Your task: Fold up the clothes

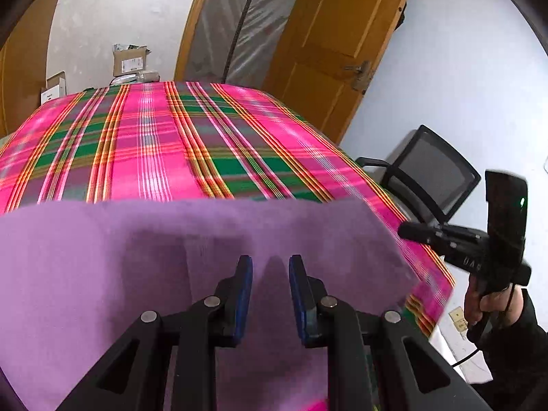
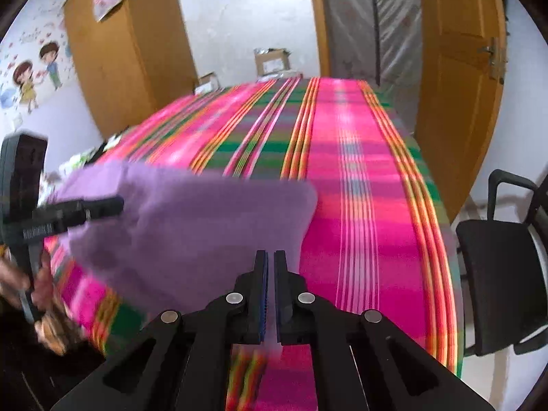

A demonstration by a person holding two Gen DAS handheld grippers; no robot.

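Across the plaid-covered desk (image 1: 144,144), the purple cloth (image 1: 102,257) runs long side-to-side, lifted by 2 grips: left hand-held gripper (image 1: 270,291) pinching its near edge, right hand-held gripper (image 2: 270,291) nearly closed on its corner.

Two fisheye views, each looking forward and downward along its own gripper's fingers. The left wrist view sits close over a purple cloth (image 1: 171,257), facing across a desk (image 1: 154,144) under a pink plaid cover toward a wooden door (image 1: 342,51); the right gripper (image 1: 411,231) appears at its right edge. The right wrist view sits close above the same desk (image 2: 359,171), with the left gripper (image 2: 118,203) at its left edge. Both share the plaid desk top, the purple cloth (image 2: 191,226), the door (image 2: 455,68) and a black chair (image 1: 431,171).
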